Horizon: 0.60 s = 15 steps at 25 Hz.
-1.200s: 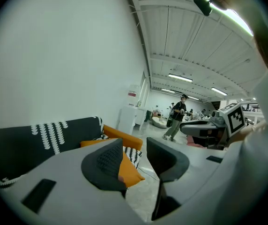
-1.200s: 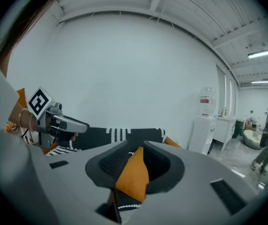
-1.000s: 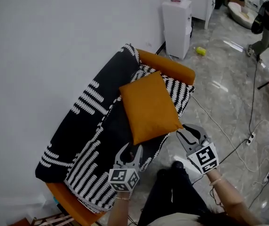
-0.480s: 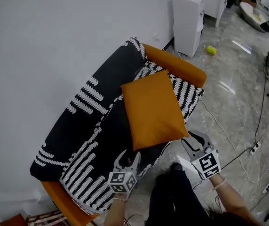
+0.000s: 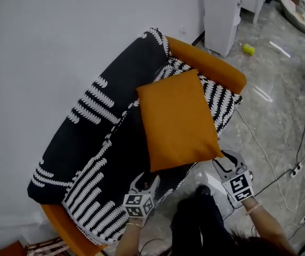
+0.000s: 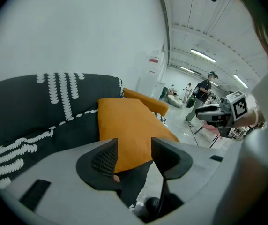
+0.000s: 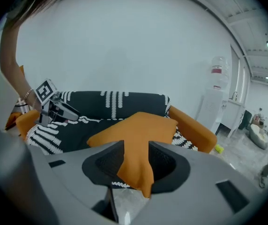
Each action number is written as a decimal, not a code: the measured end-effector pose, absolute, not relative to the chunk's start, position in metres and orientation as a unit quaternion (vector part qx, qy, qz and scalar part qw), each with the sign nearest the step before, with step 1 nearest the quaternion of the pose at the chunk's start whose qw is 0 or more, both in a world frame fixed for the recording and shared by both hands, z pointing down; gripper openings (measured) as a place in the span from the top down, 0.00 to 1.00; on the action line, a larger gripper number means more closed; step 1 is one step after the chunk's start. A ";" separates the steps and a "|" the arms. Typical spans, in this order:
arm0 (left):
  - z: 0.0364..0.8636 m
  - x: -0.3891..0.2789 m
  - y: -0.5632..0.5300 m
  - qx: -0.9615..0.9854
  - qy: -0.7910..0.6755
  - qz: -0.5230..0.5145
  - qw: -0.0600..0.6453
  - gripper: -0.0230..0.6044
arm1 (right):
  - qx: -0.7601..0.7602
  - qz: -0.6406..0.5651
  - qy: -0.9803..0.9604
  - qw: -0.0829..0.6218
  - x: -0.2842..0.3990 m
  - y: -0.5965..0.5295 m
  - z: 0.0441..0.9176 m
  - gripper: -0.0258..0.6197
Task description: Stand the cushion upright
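cushion (image 5: pixel 179 119) flat on sofa (image 5: pixel 88 132) seat, near corners at front edge; left tool (image 5: pixel 147 179) and right tool (image 5: pixel 223 159) both released, jaws just been opening; corner sits in right gap unclamped, left's just ahead; risk: shallow corner pinch slips, cushion slides off front edge.

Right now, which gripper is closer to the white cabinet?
Right. The right gripper is by the cushion corner on the cabinet side; the left gripper is by the corner farther away.
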<state>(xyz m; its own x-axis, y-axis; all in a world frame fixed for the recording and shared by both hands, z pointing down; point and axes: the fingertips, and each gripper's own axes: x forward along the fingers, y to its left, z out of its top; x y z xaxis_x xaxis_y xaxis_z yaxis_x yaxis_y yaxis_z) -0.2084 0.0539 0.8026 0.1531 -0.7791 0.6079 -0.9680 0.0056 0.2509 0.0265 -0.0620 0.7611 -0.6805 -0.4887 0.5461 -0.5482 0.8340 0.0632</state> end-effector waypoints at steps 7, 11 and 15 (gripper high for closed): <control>0.885 -0.220 0.044 0.680 -0.624 0.167 0.346 0.56 | 0.278 0.054 -0.900 0.330 0.040 -0.080 0.854 0.67; 0.926 -0.226 0.039 0.673 -0.623 0.182 0.354 0.56 | 0.277 0.059 -0.891 0.355 0.049 -0.086 0.900 0.66; 0.970 -0.237 0.037 0.659 -0.624 0.203 0.369 0.54 | 0.276 0.064 -0.883 0.375 0.056 -0.088 0.944 0.66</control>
<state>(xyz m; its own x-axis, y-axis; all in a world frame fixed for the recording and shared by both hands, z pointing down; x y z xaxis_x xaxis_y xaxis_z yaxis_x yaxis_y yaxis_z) -0.2372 0.0371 0.9695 0.1395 -0.6719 0.7274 -0.9715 0.0494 0.2320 0.0560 -0.0881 0.9436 -0.5666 -0.4385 0.6976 -0.5347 0.8398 0.0936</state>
